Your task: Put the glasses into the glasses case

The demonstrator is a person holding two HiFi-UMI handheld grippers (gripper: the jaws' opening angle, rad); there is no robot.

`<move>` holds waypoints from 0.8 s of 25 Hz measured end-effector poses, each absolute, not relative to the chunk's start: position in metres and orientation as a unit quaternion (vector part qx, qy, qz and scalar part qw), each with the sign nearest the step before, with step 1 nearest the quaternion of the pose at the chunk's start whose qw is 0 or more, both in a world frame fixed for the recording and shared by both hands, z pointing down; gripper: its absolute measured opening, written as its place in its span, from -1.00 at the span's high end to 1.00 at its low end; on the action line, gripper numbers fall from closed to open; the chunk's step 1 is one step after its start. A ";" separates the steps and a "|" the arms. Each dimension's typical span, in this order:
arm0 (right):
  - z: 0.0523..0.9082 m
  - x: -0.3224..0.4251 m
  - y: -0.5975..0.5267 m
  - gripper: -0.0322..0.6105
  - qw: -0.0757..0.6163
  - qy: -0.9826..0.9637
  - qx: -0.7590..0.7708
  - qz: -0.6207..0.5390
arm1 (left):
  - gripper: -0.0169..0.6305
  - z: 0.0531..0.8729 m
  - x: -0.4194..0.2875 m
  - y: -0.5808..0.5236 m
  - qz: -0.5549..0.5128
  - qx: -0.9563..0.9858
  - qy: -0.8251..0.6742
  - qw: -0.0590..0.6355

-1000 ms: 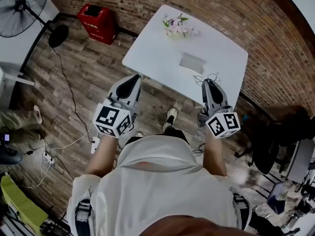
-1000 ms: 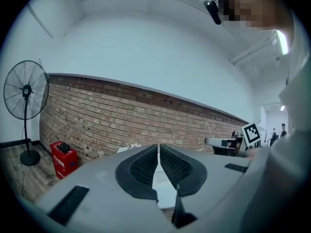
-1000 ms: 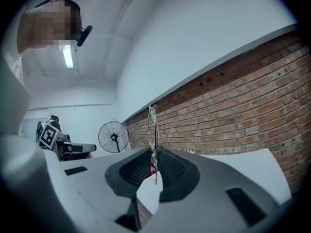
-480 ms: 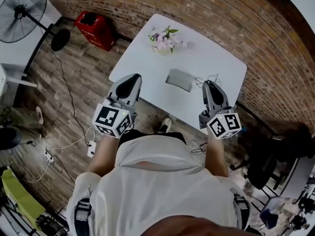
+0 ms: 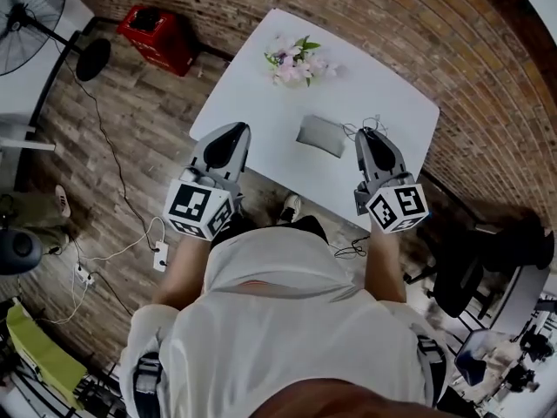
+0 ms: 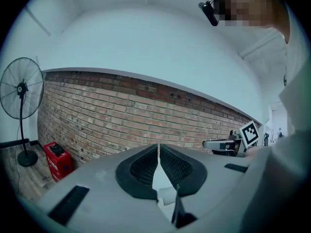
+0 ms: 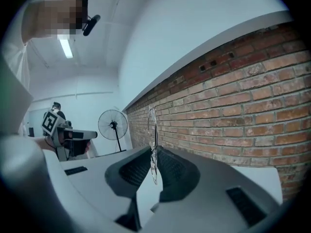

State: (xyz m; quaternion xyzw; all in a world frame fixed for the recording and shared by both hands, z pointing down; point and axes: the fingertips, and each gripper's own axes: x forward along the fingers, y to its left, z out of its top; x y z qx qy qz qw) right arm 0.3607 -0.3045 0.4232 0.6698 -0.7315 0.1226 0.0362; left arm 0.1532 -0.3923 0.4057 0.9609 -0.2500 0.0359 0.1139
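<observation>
Items in view:
- Two hand-held grippers.
- One pair of glasses.
- One glasses case.
- One white table.
- One bunch of flowers.
- One pedestal fan.
- One red box.

The left gripper (image 5: 231, 131) is reaching over the near left edge of the white table (image 5: 383, 90). In the left gripper view its jaws are sitting together with nothing between them.

The right gripper (image 5: 370, 133) is reaching over the near right part of the table. Its jaws are standing narrow and are clamping the glasses (image 7: 152, 127).

The glasses are showing as a thin wire frame with clear lenses. In the right gripper view one lens is standing edge-on and upright between the pads. In the head view the frame (image 5: 366, 125) is projecting past the jaw tips, above the table.

The glasses case (image 5: 320, 136) is lying flat on the table between the two grippers, nearer the right one. It is grey and rectangular.

The flowers (image 5: 294, 57) are lying at the far side of the table. The fan (image 5: 24, 7) and the red box (image 5: 157, 33) are standing on the floor at far left, by the brick wall.
</observation>
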 end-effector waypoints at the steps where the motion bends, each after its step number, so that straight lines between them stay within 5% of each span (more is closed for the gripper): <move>1: 0.428 0.359 -0.307 0.62 0.054 -0.731 0.669 0.123 | 0.87 0.407 0.151 -0.396 0.035 0.961 -0.248 0.116; 20: 0.606 0.368 -0.347 0.62 0.423 -0.738 0.449 0.275 | 0.87 0.430 0.126 -0.410 0.048 0.949 -0.273 0.149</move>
